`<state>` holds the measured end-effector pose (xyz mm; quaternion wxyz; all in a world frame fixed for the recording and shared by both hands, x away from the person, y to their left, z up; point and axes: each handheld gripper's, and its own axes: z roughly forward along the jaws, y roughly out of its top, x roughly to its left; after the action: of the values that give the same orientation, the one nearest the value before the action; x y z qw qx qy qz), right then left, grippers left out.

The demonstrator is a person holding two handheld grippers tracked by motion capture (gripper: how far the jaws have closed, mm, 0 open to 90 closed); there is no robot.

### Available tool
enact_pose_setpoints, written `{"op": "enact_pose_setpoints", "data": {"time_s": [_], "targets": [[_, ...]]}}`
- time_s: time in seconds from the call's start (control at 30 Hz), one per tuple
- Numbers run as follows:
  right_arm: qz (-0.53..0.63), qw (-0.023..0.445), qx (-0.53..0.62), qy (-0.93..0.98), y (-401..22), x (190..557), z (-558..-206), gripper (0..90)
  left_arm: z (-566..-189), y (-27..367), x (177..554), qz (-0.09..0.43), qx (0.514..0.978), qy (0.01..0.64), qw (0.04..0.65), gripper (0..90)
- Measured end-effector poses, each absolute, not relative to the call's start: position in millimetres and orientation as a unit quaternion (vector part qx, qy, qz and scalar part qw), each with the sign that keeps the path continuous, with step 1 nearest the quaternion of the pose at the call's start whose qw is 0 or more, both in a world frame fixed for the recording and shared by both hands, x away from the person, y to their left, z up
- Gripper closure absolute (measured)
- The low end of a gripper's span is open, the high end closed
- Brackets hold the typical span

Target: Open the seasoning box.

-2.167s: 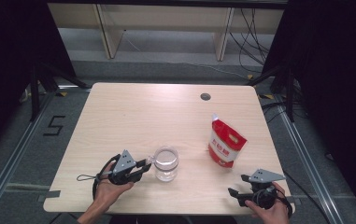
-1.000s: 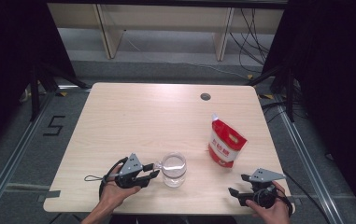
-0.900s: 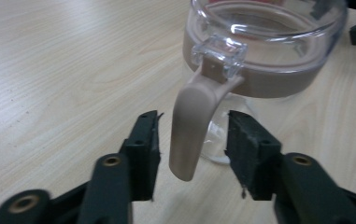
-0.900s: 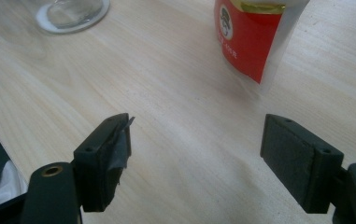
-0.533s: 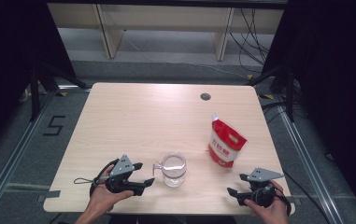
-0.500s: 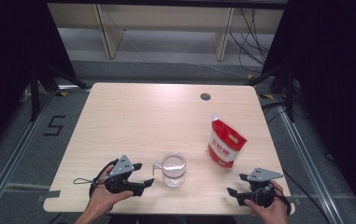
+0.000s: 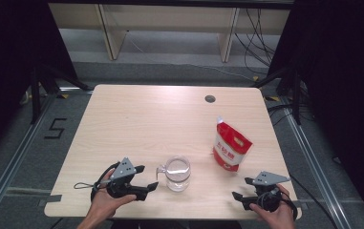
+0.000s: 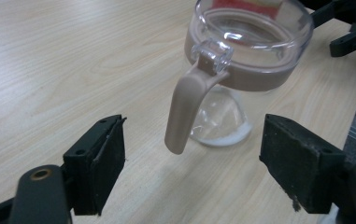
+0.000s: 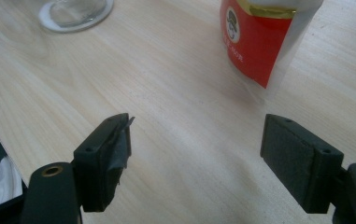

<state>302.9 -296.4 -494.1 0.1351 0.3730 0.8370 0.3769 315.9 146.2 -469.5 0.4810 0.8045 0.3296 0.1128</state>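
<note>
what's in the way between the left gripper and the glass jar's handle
Nothing visible. The left gripper, whose jaws have just been opening, stands open with the jar's handle ahead of the gap, untouched. Only bare table lies between them.

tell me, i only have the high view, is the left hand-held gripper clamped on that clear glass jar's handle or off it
Observer: Off it. In the left gripper view the left hand-held gripper has just been opening; the beige plastic handle of the clear glass jar hangs between the pads, untouched.
Operator: anything in the jar
Observer: A thin layer of white powder lies at its bottom.
Operator: and the right one
Observer: The right hand-held gripper is open over bare wooden table, with the red and white pouch ahead of it, apart.
</note>
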Motion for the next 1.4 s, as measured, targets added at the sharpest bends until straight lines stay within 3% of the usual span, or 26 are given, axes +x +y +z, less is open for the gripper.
{"op": "enact_pose_setpoints", "data": {"time_s": [0.33, 0.5, 0.63, 0.8, 1.0, 1.4], "targets": [[0.396, 0.123, 0.361, 0.835, -289, 300, -492, 27.5, -460, 140, 312, 0.103, 0.799, 0.321, 0.498, 41.9], [0.414, 0.121, 0.344, 0.834, -283, 299, -489, 25.9, -455, 142, 315, 0.122, 0.778, 0.326, 0.523, 55.8], [0.430, 0.132, 0.339, 0.826, -279, 299, -485, 19.4, -448, 144, 320, 0.120, 0.771, 0.325, 0.535, 70.6], [0.438, 0.145, 0.329, 0.824, -275, 298, -482, 23.2, -443, 138, 329, 0.138, 0.779, 0.305, 0.530, 84.9], [0.433, 0.146, 0.318, 0.831, -273, 297, -481, 32.2, -443, 129, 331, 0.136, 0.778, 0.310, 0.529, 89.1], [0.441, 0.151, 0.299, 0.833, -260, 301, -477, 34.2, -446, 122, 333, 0.145, 0.792, 0.290, 0.517, 89.2]]}}
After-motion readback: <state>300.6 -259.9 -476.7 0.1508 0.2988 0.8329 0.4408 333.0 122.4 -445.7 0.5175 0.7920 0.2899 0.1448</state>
